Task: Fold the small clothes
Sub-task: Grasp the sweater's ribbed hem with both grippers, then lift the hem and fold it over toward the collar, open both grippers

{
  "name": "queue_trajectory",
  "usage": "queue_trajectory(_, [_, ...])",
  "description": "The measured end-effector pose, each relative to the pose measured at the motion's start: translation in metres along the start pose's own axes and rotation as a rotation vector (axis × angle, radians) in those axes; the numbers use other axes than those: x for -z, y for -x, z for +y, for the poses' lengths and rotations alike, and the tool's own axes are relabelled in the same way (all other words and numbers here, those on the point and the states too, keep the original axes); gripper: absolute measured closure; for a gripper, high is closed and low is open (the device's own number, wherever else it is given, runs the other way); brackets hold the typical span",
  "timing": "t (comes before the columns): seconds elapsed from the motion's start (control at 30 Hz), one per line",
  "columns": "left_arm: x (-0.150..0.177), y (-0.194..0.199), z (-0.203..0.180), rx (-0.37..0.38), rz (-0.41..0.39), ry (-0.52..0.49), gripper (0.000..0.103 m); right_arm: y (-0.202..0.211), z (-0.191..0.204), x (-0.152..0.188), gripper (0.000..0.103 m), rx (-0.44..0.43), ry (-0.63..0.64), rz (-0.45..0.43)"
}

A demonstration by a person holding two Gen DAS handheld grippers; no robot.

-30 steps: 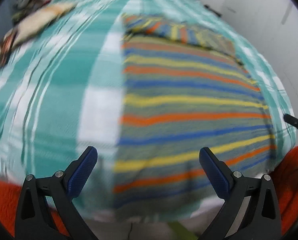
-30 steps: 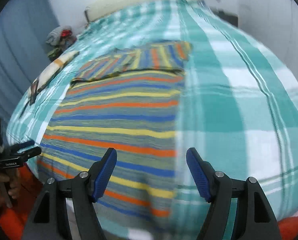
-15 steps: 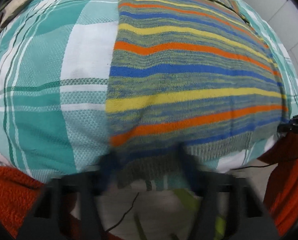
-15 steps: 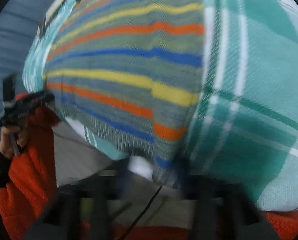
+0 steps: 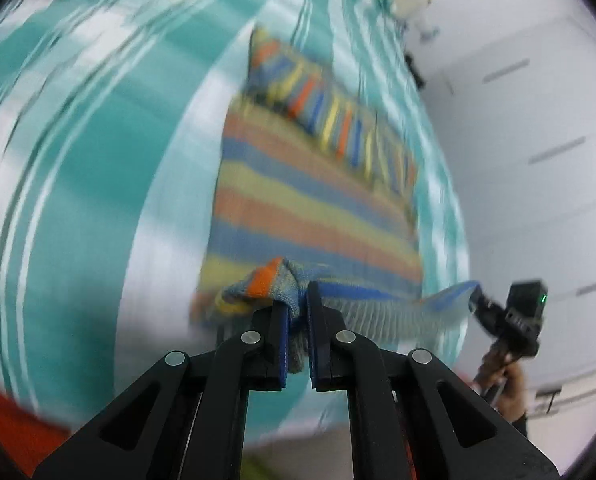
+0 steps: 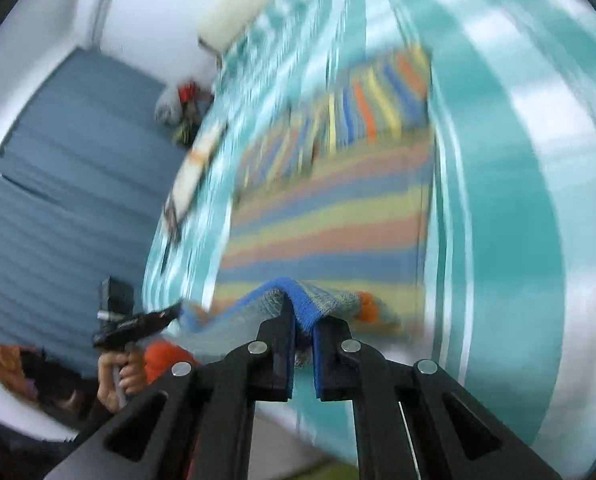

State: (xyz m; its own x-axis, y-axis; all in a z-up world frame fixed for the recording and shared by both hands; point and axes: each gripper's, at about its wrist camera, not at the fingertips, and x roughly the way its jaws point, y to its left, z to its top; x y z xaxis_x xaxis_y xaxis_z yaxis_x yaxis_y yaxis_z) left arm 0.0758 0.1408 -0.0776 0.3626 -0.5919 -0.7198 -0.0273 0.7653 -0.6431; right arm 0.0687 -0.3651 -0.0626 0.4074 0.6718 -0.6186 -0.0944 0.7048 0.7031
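Item: striped knit garment (image 5: 314,216), bands of orange, yellow, blue and grey-green, lying on a bed under a teal-and-white checked bedspread (image 5: 98,184). A sleeve or folded upper part crosses its far end, toward 12 o'clock in both views.

Change since a second ago: both claws were then apart and hovering above the flat hem. Half a second ago they dipped to the hem at the bed's edge. Now each is clamped on a near corner, and the hem is raised off the bedspread between them. Heavy blur across both views suggests fast motion.

Left claw (image 5: 297,322): jaws together on the bunched corner at 6 o'clock of its view, cloth squeezed up between the blue pads (image 5: 283,334). The hem stretches off toward 4 o'clock, where the right claw (image 5: 478,300) grips the other corner.

Right claw (image 6: 304,332): jaws together on a blue-edged fold. The left claw (image 6: 174,312) shows at 8 o'clock, held in the left hand (image 6: 124,376).

Meaning for task: grasp secured; the bottom-to-top fold appears under way, with the hem likely to be carried toward the far end.

Pose: both claws point forward along the bed, level with each other, hem taut between.
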Motion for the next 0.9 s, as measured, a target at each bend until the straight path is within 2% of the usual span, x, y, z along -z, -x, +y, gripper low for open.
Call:
queue_trajectory(0.13, [-0.091,-0.026,0.000,0.026,-0.065,0.077,0.098,-0.021,-0.012,-0.079,0.096,0.011,-0.053,-0.113])
queue_trajectory(0.27, [-0.167,-0.065,-0.006,0.015,-0.090,0.111,0.098,-0.050,-0.023,-0.146,0.096,0.013,-0.102,-0.148])
queue_trajectory(0.33, [-0.190,-0.086,-0.006,-0.003,-0.076,0.119,0.098,-0.066,-0.039,-0.178,0.096,0.021,-0.140,-0.148])
queue_trajectory(0.47, [-0.229,-0.124,0.000,-0.038,-0.049,0.123,0.098,-0.103,-0.073,-0.221,0.096,0.022,-0.221,-0.132])
queue_trajectory(0.57, [-0.254,-0.151,0.012,-0.062,-0.034,0.169,0.094,-0.130,-0.099,-0.242,0.092,0.004,-0.273,-0.092])
queue_trajectory(0.6, [-0.259,-0.155,0.017,-0.056,-0.038,0.201,0.089,-0.137,-0.108,-0.246,0.090,-0.009,-0.305,-0.096])
queue_trajectory(0.67, [-0.268,-0.156,0.028,-0.016,-0.063,0.262,0.068,-0.143,-0.124,-0.253,0.081,-0.038,-0.368,-0.145])
queue_trajectory(0.7, [-0.274,-0.154,0.032,0.000,-0.103,0.287,0.045,-0.143,-0.129,-0.254,0.072,-0.065,-0.397,-0.180])
queue_trajectory(0.73, [-0.279,-0.150,0.033,0.010,-0.149,0.301,0.029,-0.140,-0.133,-0.254,0.066,-0.085,-0.421,-0.226])
queue_trajectory(0.8, [-0.285,-0.136,0.034,0.007,-0.231,0.315,0.020,-0.130,-0.137,-0.254,0.065,-0.106,-0.443,-0.314])
queue_trajectory(0.83, [-0.286,-0.131,0.033,0.004,-0.244,0.308,0.020,-0.122,-0.138,-0.254,0.065,-0.108,-0.447,-0.359])
queue_trajectory(0.9, [-0.282,-0.122,0.028,-0.006,-0.234,0.259,0.020,-0.112,-0.134,-0.254,0.065,-0.070,-0.423,-0.378])
